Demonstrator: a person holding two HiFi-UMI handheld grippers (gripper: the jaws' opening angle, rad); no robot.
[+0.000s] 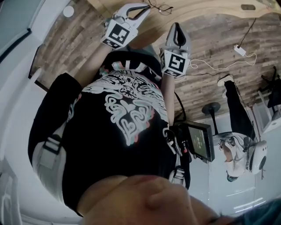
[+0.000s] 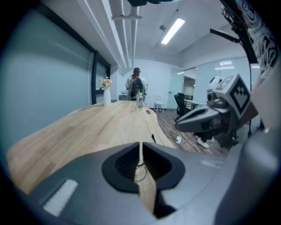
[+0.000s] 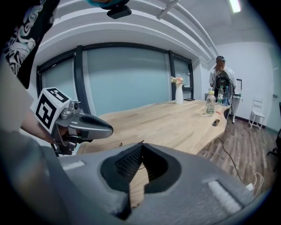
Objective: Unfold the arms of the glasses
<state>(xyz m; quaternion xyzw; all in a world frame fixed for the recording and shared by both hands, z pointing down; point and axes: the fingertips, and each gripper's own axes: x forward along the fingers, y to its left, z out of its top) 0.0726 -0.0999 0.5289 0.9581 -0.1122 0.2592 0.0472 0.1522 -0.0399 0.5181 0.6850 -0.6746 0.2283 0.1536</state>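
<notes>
Pale wooden tabletop [image 1: 206, 9]: thin dark-framed glasses [image 1: 160, 8] lie just beyond left tongs [image 1: 145, 8], farther from right tongs [image 1: 176, 26]; both pairs pressed together, empty.

Near table [image 2: 88, 132]: bare wood, open to the left and ahead.
Just ahead of tips: glasses [image 1: 160, 9], thin wire frame flat on the wood.
Side by side: left gripper [image 1: 145, 9] and right gripper [image 1: 177, 27], both closed, narrow gap between.
Far table: vase [image 2: 106, 94], bottle [image 2: 139, 100], small dark thing [image 2: 148, 112] by the right edge; all well apart from the tips.
Floor to the right: cable [image 1: 219, 66] and power strip [image 1: 239, 50] lying loose.
Beyond far end: person [image 2: 136, 85] standing, chairs [image 2: 180, 103] nearby.
</notes>
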